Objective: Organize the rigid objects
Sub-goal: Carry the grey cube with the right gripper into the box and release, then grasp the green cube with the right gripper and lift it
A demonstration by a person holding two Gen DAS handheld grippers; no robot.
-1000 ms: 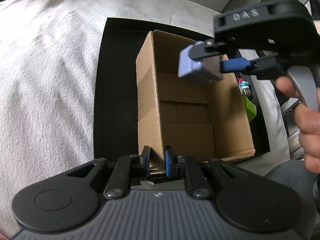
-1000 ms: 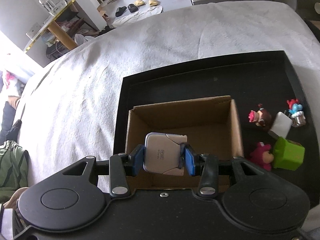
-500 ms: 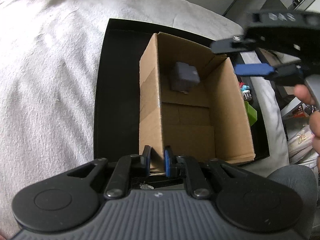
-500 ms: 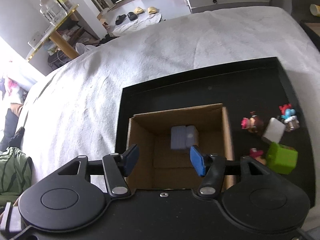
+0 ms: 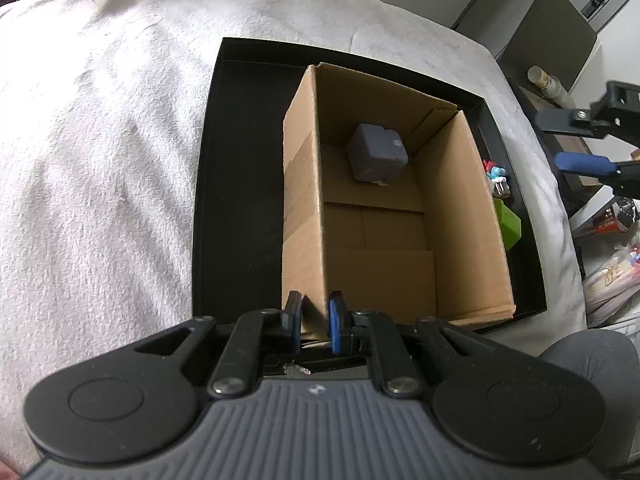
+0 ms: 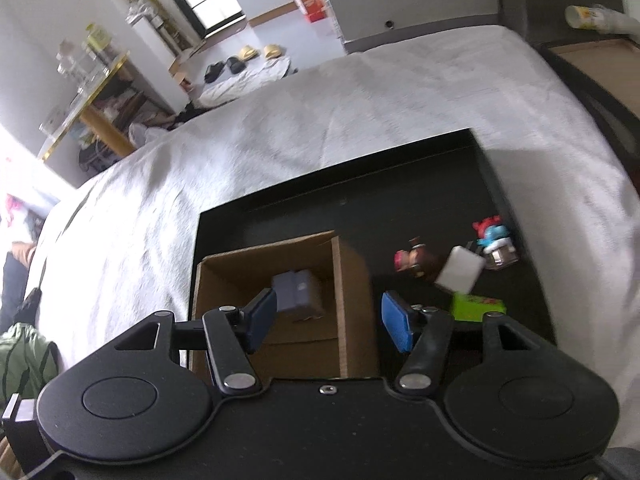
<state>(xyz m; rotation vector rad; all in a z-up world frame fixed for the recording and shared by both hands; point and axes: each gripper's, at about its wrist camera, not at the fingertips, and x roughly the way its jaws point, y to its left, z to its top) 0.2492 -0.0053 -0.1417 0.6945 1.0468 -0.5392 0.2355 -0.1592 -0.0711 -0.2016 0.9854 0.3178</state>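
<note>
I see small figures point(image 6: 492, 242), a white block point(image 6: 459, 274) and a green cube point(image 6: 476, 307) crowding the black tray's point(image 5: 208, 184) right edge, beside the cardboard box point(image 5: 304, 200). The grey-lilac cube point(image 5: 376, 152), rounded and matte, lies in the box's far corner. My left gripper point(image 5: 315, 316) is clamped on the box's near wall. My right gripper point(image 6: 328, 316) stands apart, empty, jaws just opened.

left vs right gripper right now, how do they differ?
Left gripper is shut, pinching the box wall; right gripper is open and empty, its jaws having just opened. Left sits at the box's near corner; right hangs above the tray, apart from the box. Both have blue pads.
</note>
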